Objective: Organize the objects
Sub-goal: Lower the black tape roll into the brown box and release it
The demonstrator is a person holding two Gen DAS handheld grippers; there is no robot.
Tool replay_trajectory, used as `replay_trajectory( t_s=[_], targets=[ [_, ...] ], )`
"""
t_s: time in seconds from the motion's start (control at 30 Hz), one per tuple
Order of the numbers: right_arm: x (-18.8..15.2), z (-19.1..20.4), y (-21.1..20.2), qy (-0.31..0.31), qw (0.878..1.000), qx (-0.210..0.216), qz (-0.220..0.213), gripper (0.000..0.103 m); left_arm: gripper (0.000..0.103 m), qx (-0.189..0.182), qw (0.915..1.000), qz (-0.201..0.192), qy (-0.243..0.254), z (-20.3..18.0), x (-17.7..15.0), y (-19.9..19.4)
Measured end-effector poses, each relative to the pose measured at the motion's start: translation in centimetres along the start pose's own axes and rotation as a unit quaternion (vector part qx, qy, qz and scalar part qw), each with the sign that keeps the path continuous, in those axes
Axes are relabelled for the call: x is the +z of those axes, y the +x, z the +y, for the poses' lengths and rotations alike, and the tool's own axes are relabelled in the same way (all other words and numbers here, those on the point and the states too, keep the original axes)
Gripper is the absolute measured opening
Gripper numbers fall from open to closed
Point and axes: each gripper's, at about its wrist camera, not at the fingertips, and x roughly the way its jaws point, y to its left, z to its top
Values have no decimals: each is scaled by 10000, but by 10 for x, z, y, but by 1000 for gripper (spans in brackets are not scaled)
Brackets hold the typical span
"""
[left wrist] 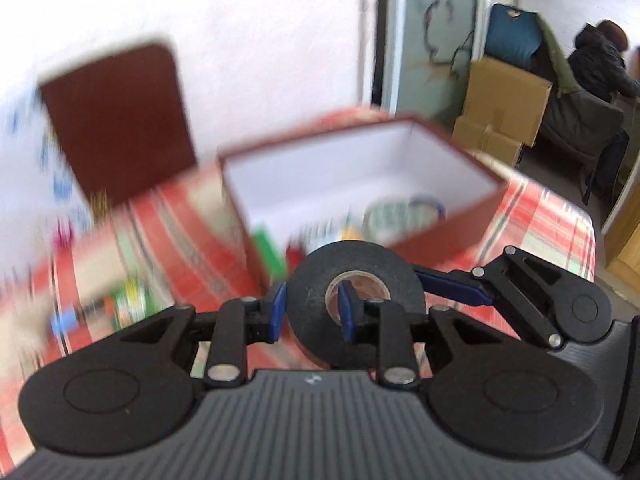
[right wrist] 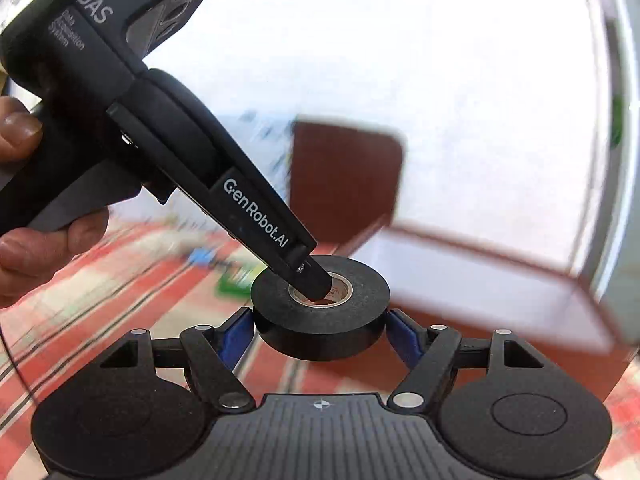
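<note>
Left gripper (left wrist: 312,309) pinches the black tape roll's (left wrist: 354,304) wall; right gripper (right wrist: 320,330) flanks it beside the open maroon box's (left wrist: 444,224) rim, above the red plaid tablecloth (left wrist: 552,224).

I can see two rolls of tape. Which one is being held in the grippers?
The black tape roll: the left gripper pinches its wall, one finger through the core. The other, a pale printed roll, lies loose inside the red box.

The black tape roll (right wrist: 320,312) looks matt, its core (right wrist: 342,294) brown cardboard. A checked cloth (left wrist: 540,216) covers the bench. Each claw, left (left wrist: 312,308) and right (right wrist: 320,332), is matt black plastic with blue pads (right wrist: 236,336).
</note>
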Motion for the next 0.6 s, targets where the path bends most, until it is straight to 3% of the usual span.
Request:
replay_trajectory(
  t_s=[0.13, 0.33, 0.43, 0.53, 0.6],
  targets=[
    [13, -29, 15, 64, 9995, -296, -113, 70, 30, 135, 9993, -222, 276, -13, 30, 22],
    [14, -71, 54, 267, 9980, -539, 181, 70, 32, 118, 9998, -145, -117, -15, 52, 70],
    [12, -86, 85, 280, 9959, -811, 299, 67, 52, 463, 9983, -181, -297, -18, 59, 95],
    [11, -99, 103, 433, 9933, -992, 394, 68, 52, 579, 9971, -8, -487, -14, 57, 102],
    [6, -103, 93, 544, 9937, -935, 284, 69, 52, 538, 9973, -66, -487, -13, 51, 95]
  ],
)
